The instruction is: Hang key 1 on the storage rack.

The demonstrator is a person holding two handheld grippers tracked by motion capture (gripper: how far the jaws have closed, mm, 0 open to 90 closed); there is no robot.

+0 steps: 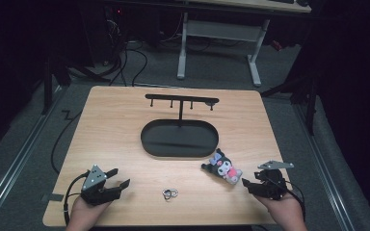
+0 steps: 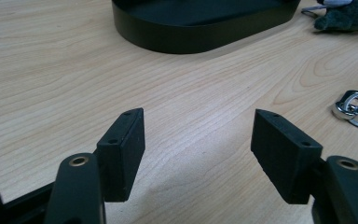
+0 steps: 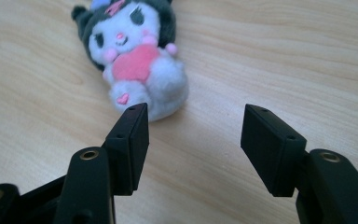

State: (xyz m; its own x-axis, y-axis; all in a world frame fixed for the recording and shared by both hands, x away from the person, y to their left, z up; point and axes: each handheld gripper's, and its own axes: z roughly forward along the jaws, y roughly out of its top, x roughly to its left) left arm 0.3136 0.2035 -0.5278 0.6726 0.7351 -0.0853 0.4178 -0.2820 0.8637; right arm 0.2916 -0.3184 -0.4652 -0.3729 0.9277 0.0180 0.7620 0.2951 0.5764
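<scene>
A small plush toy (image 1: pixel 224 167) (image 3: pixel 133 60), dark grey and white with a pink heart, lies on the wooden table (image 1: pixel 111 130) near the front right. My right gripper (image 1: pixel 250 184) (image 3: pixel 193 133) rests just right of it, open, with nothing between the jaws; the toy lies just beyond its left pad. My left gripper (image 1: pixel 118 177) (image 2: pixel 198 149) sits at the front left, open and empty over bare wood. A metal key ring (image 1: pixel 170 194) (image 2: pixel 354 107) lies between the two grippers near the front edge.
A black oval tray (image 1: pixel 154 144) (image 2: pixel 168 39) with an upright post and a hook bar (image 1: pixel 181 99) stands in the table's middle. Beyond the table's far edge are a white desk frame (image 1: pixel 219 36) and cables on the floor.
</scene>
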